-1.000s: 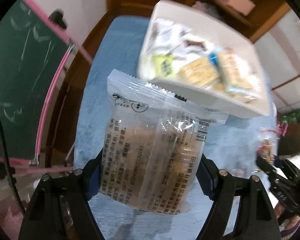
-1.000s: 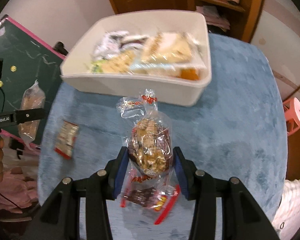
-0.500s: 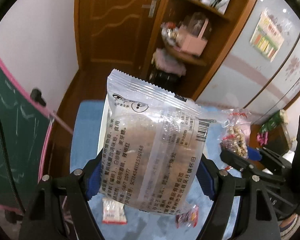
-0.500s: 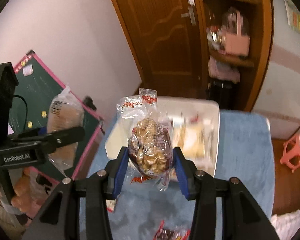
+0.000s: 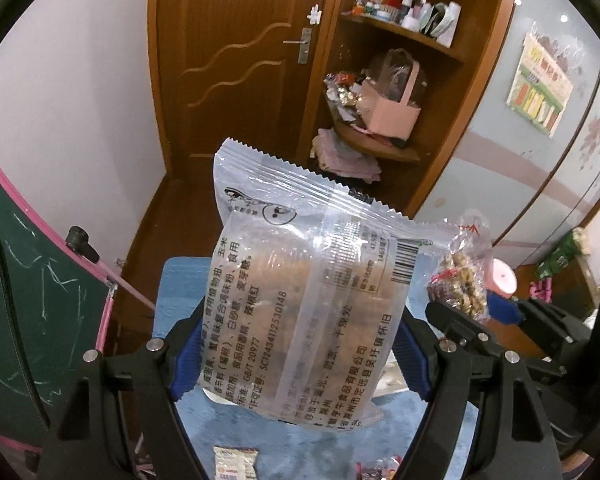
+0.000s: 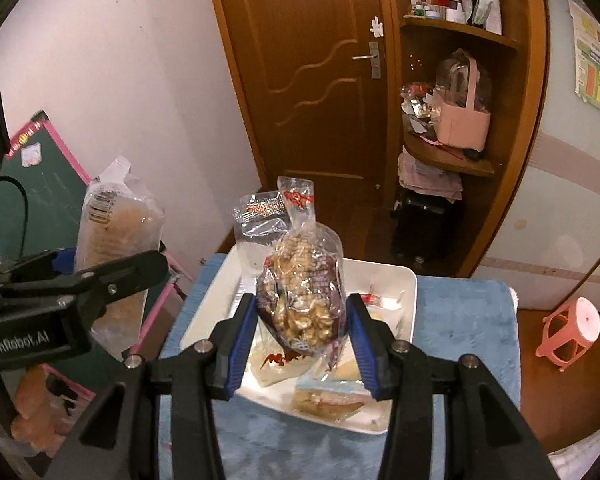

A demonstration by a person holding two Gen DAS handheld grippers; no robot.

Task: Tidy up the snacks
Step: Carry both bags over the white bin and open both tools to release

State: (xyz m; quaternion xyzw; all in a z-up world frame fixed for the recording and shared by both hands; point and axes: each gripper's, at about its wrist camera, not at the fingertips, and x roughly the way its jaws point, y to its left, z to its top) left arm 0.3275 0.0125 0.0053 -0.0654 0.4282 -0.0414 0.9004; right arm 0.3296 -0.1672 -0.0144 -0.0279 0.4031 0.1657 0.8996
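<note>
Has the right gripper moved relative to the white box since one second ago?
Yes. The right gripper, holding the walnut bag, rose and tilted up; the white box now sits lower, partly behind it.

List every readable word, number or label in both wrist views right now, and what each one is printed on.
"GenRobot.AI": on the left gripper, right wrist view.
"GB/T 20977": on the clear cake packet held by that gripper.
"SC12434112530148": same packet, roughly legible.
Barcode and Chinese print on that packet: too small to quote reliably.
Red lettering on the nut snack bag in the right gripper: unreadable.
Wall poster: blurred.

Wooden door [image 6: 320, 92], pink stool [image 6: 572, 332] (chalkboard [image 5: 24, 300] leftward)
</note>
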